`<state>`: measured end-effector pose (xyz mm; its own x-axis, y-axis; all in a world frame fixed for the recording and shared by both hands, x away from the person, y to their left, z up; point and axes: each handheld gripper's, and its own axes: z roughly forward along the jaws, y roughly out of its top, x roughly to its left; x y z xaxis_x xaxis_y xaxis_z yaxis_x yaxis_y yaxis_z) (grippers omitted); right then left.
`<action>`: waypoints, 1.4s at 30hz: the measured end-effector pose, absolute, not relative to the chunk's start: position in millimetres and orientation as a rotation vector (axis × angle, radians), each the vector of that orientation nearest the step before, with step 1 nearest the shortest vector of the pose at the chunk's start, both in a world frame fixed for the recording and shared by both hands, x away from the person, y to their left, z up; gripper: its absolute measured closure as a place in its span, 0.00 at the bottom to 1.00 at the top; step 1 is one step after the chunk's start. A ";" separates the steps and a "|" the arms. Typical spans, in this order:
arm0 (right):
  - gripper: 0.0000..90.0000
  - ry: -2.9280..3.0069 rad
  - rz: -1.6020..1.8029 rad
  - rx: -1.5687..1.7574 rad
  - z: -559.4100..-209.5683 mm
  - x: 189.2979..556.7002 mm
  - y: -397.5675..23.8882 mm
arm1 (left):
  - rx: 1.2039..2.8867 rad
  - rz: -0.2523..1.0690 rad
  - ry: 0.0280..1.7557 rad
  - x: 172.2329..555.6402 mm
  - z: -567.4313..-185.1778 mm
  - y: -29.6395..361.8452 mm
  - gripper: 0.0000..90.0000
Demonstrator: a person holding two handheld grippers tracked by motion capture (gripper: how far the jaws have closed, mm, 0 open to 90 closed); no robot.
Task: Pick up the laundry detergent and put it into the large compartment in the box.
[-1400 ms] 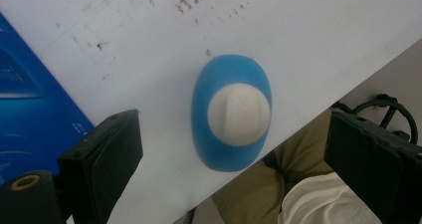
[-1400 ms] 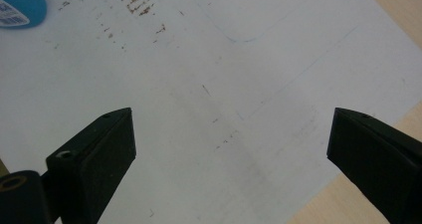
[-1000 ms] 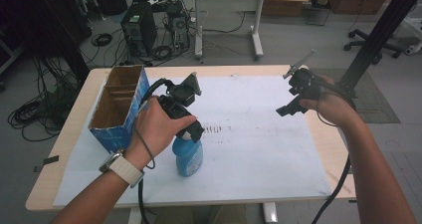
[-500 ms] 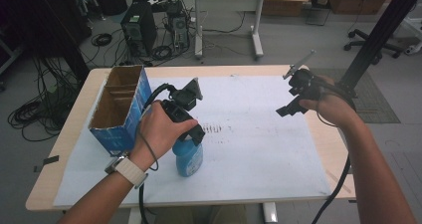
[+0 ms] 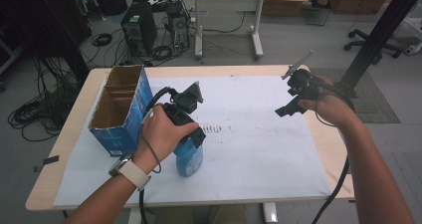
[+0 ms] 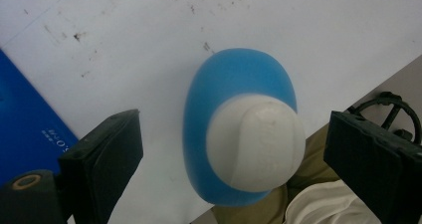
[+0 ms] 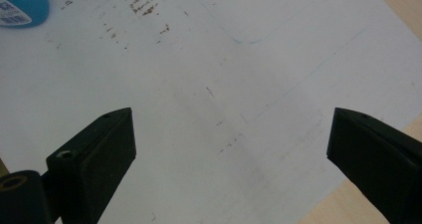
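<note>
Left gripper (image 6: 231,149) spread wide above the upright blue bottle (image 6: 239,114), cap between the jaws untouched, bottle base hidden, right gripper (image 7: 231,144) spread over bare paper (image 7: 214,84), bottle (image 7: 20,5) cut off far left

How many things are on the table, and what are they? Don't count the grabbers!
Blue bottle with white cap: 1
Blue cardboard box, open on top: 1
White paper sheet: 1
Total: 3
</note>
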<state>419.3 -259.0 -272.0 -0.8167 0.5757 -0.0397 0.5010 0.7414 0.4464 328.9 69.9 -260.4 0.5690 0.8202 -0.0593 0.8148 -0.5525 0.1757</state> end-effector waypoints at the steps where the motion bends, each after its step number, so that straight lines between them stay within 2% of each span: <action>1: 0.06 2.767 0.634 0.864 -272.1 419.3 -258.8 | 2.612 0.044 1.384 328.5 -261.7 69.0 0.10; 30: 0.06 2.768 0.640 0.861 -272.2 418.5 -258.5 | 2.620 0.032 1.393 331.7 -284.1 67.1 0.10; 40: 0.06 2.766 0.640 0.863 -272.5 418.3 -259.1 | 2.624 0.026 1.389 333.6 -290.4 67.9 0.12; 42: 0.06 2.768 0.640 0.862 -272.7 418.4 -258.9 | 2.625 0.028 1.392 333.4 -291.7 67.2 0.14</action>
